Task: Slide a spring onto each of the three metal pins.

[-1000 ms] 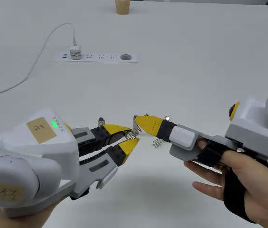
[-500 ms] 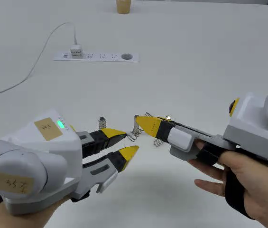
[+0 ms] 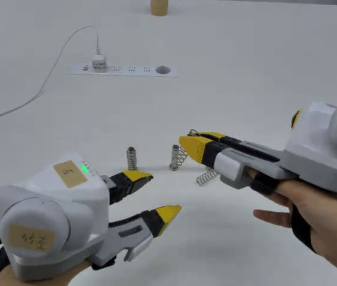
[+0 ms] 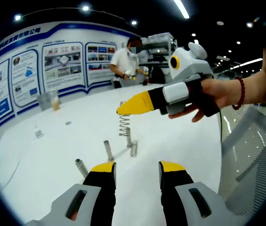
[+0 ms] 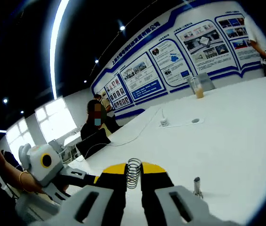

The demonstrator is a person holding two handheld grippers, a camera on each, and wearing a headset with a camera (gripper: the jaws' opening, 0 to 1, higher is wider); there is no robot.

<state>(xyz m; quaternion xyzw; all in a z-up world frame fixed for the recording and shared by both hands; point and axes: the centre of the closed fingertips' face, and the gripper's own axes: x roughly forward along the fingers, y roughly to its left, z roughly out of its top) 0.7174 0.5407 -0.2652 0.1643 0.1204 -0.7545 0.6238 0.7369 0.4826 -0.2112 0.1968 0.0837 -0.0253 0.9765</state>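
Observation:
My right gripper (image 3: 186,143) comes in from the right, shut on one end of a spring (image 3: 182,156). That spring (image 4: 124,125) slants down to a grey metal pin (image 3: 174,159). In the right gripper view the spring (image 5: 133,173) stands up between the shut jaws. Left of it stands a pin that wears a spring (image 3: 132,158). Another spring (image 3: 206,176) lies loose on the table under the right gripper. My left gripper (image 3: 153,193) is open and empty, a short way in front of the pins. A bare pin (image 4: 108,150) stands beyond its jaws.
The work surface is a wide white table (image 3: 246,71). A white power strip (image 3: 123,70) with a plugged-in charger and cable lies at the back, a tan cup (image 3: 159,7) beyond it. Across the room stands a person (image 4: 128,59).
My left gripper has opened wide and drawn back from the pins toward me. My right gripper keeps its hold on the spring, now clear of the left jaws.

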